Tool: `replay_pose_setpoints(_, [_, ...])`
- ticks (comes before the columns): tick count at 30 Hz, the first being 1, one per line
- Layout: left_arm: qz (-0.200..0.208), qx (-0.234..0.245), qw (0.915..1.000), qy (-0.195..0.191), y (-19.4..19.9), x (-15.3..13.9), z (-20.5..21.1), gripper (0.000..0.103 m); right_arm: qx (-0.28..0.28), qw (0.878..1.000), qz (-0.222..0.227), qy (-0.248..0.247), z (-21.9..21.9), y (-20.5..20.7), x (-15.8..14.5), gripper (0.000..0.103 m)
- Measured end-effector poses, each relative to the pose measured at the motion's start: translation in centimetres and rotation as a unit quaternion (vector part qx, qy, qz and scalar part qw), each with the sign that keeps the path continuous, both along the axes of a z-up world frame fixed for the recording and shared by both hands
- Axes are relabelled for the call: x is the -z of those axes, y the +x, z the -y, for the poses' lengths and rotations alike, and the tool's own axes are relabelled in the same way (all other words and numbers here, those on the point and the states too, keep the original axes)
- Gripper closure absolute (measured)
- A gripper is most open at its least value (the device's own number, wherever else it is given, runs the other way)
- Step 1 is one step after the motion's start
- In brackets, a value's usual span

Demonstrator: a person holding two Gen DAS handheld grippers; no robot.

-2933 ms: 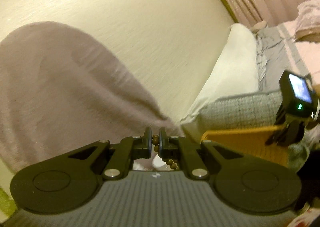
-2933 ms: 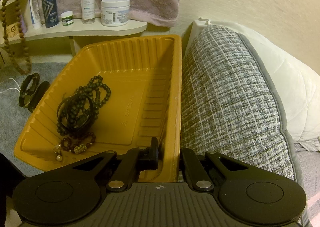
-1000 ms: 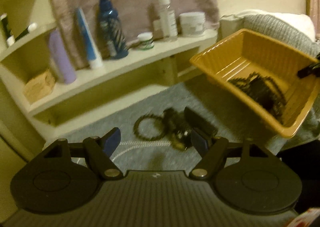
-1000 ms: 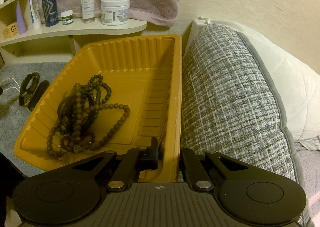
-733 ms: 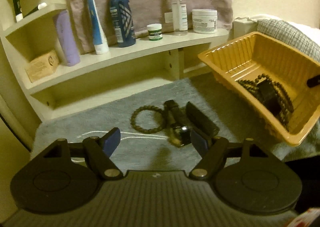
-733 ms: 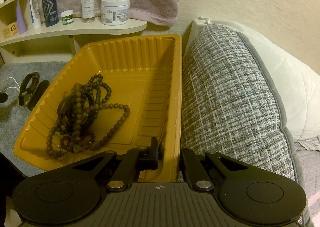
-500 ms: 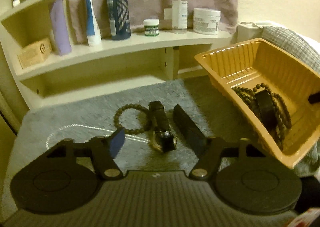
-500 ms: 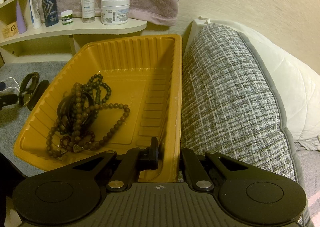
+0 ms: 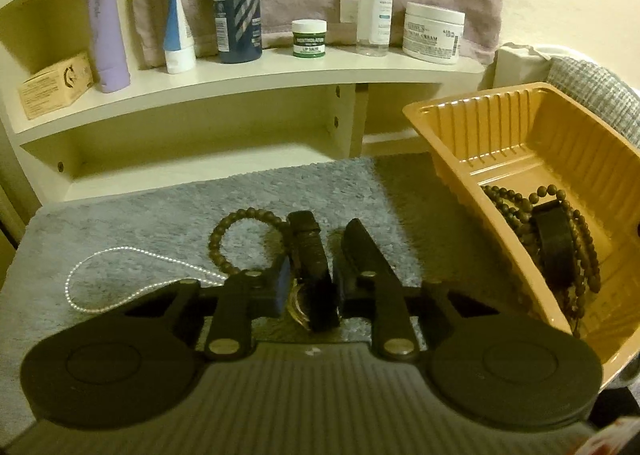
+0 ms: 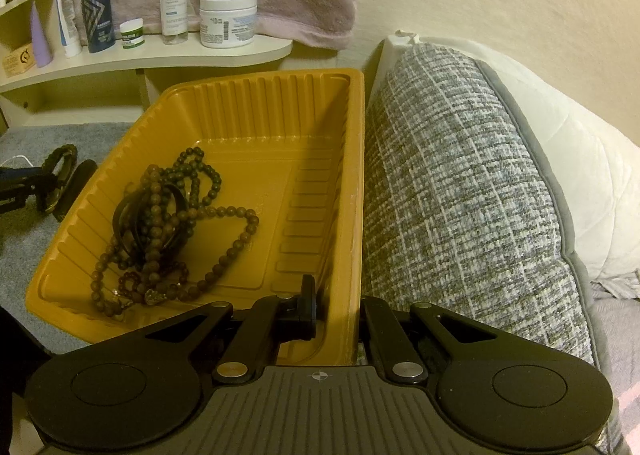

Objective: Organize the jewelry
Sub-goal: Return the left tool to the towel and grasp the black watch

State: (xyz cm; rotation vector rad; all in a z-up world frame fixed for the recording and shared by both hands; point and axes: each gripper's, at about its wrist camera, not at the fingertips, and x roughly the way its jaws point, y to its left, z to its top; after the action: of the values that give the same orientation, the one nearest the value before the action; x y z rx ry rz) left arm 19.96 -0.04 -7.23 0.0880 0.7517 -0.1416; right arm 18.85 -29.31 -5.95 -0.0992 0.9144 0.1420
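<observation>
A black wristwatch (image 9: pixel 314 287) with a gold-rimmed case lies on the grey mat (image 9: pixel 140 223). My left gripper (image 9: pixel 309 289) is down over it, jaws closing, both pads against the sides of the watch; one loose strap end (image 9: pixel 366 251) lies outside the right finger. A brown bead bracelet (image 9: pixel 236 231) and a thin pearl chain (image 9: pixel 96 283) rest just left of the watch. My right gripper (image 10: pixel 338 313) is shut on the near wall of the orange tray (image 10: pixel 260 81), holding it tilted. Bead necklaces and a dark band (image 10: pixel 160 223) are heaped inside the tray.
A cream shelf (image 9: pixel 280 69) behind the mat carries bottles, tubes and jars, with a mauve towel hanging above. A grey woven pillow (image 10: pixel 460 195) presses against the tray's right side. The tray (image 9: pixel 480 99) hangs close to the right of the watch.
The left gripper swung from the tray to the mat, sank onto the watch and narrowed its jaws around it. A long bead necklace now lies in the tray. The right gripper stayed still.
</observation>
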Motion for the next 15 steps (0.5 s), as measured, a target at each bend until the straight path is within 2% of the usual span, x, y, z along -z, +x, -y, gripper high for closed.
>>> replay_pose_setpoints(6, [-0.007, 0.000, 1.0000, 0.004, 0.47, 0.25, 0.23, 0.085, 0.000, 1.000, 0.000, 0.000, -0.04, 0.01, -0.02, 0.099])
replay_pose_setpoints(9, [-0.008, 0.005, 1.0000, 0.001, 0.45, 0.12, 0.23, 0.090, 0.000, 1.000, 0.000, 0.000, -0.04, 0.01, -0.02, 0.099])
replay_pose_setpoints(15, [0.005, 0.010, 0.9999, 0.000, -0.16, -0.71, -0.05, 0.090, 0.000, 1.000, 0.000, -0.001, -0.03, 0.02, -0.02, 0.099])
